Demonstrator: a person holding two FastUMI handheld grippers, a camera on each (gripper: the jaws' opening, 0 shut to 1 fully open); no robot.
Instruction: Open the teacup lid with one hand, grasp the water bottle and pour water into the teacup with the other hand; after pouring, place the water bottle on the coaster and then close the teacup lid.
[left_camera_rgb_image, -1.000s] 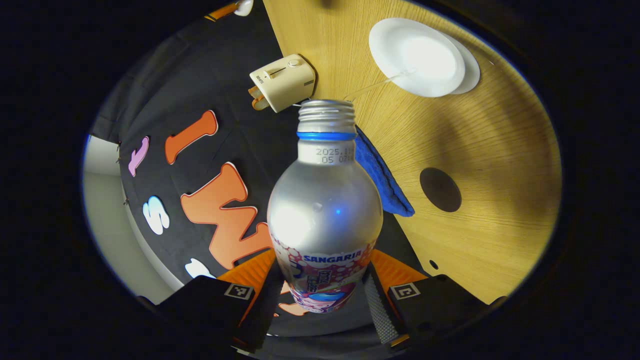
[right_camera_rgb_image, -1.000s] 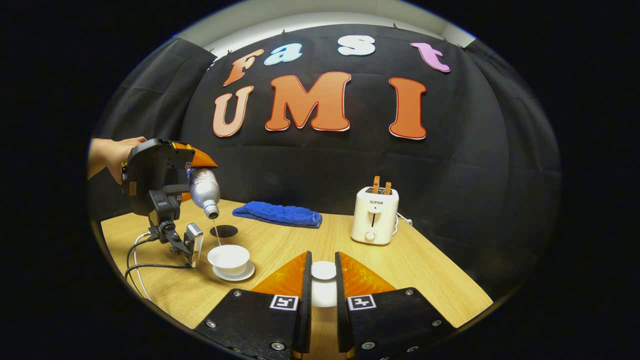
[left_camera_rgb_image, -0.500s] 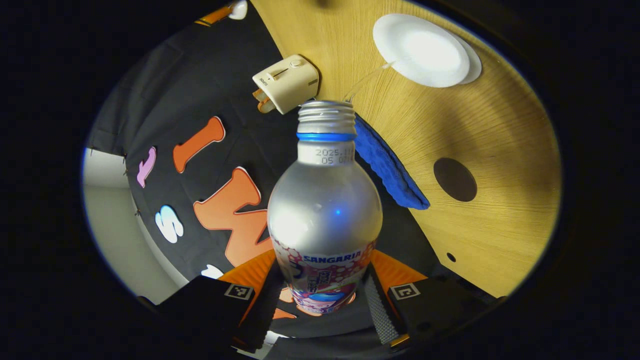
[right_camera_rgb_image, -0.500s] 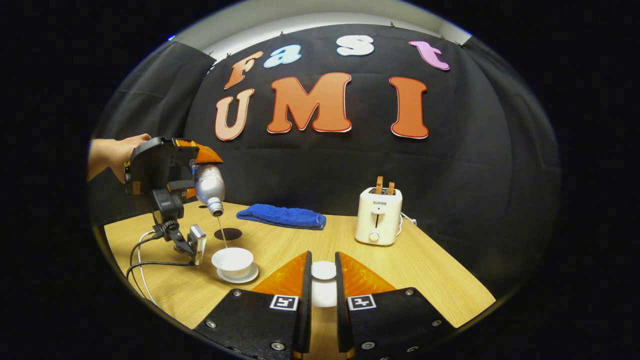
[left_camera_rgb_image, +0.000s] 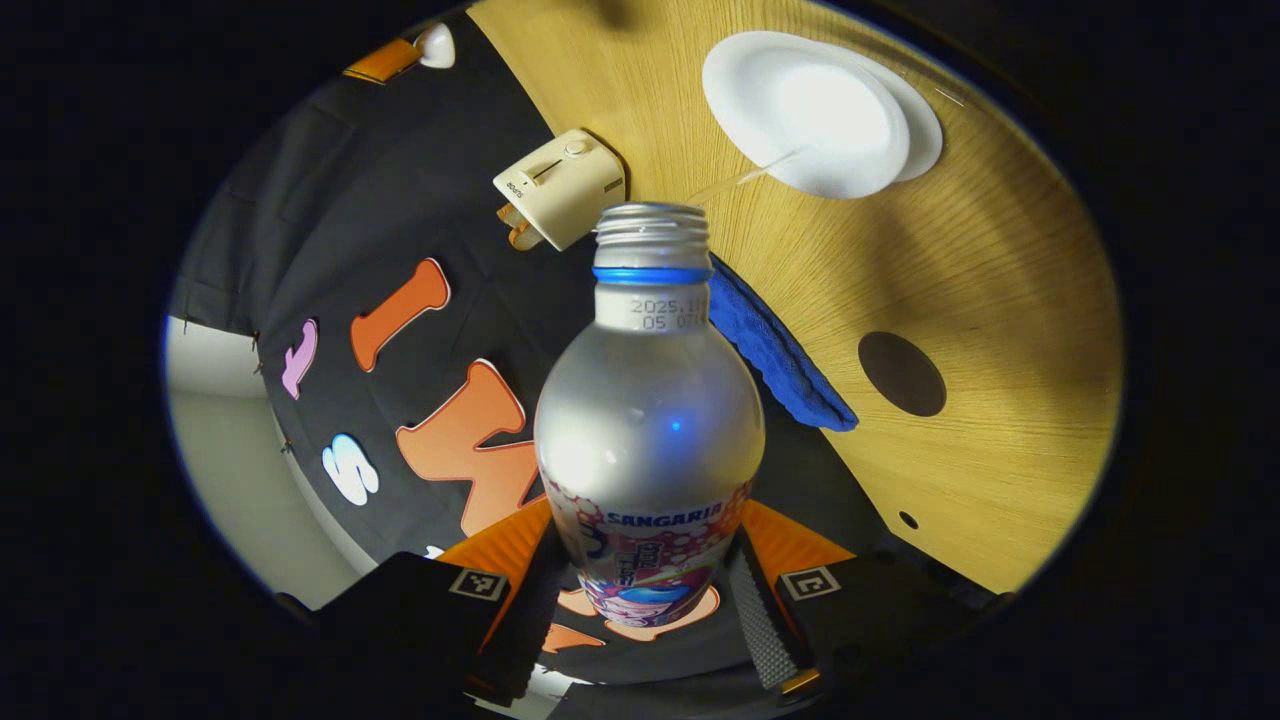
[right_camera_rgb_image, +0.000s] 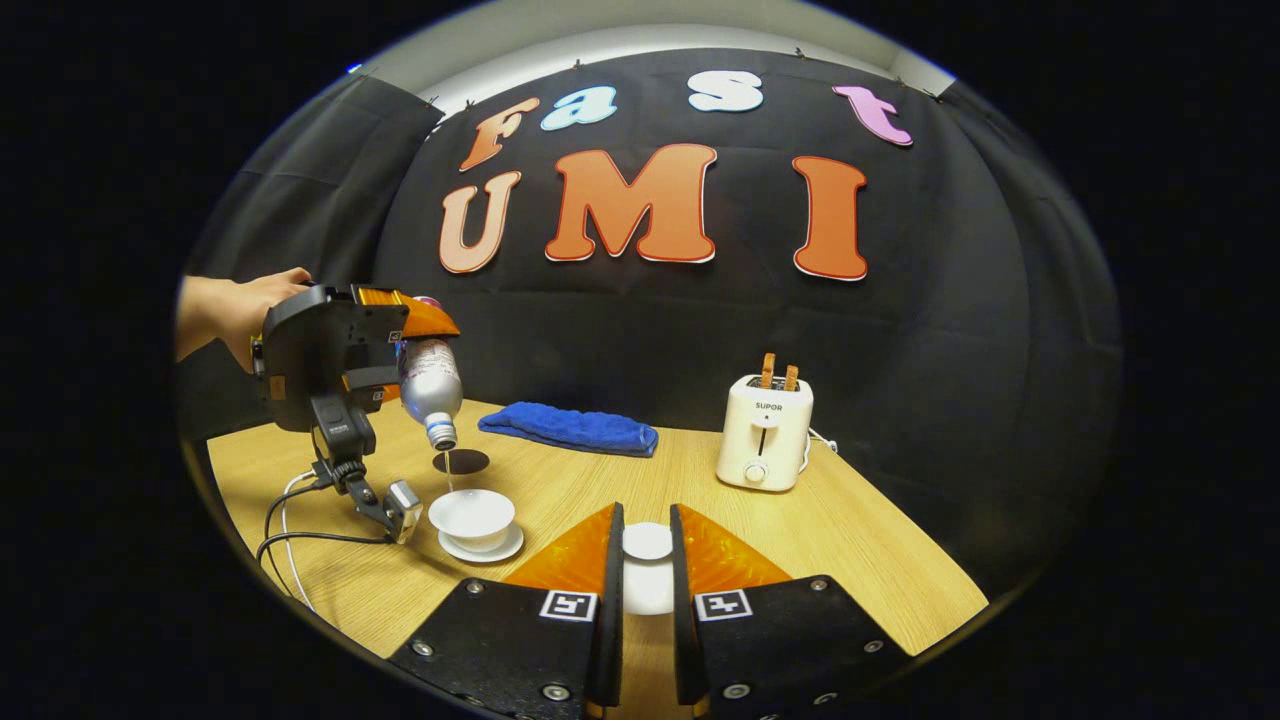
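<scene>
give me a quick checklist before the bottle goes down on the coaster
1. Bottle gripped by the left gripper, jaws on both sides of its base: ok.
2. Pouring done: not ok, a thin stream runs from the tilted bottle into the cup.
3. Water level in the cup: cannot tell.
4. Coaster bare, behind the cup: ok.
5. Lid held off the cup in the right gripper: ok.
6. Towel and toaster away from the coaster: ok.
</scene>
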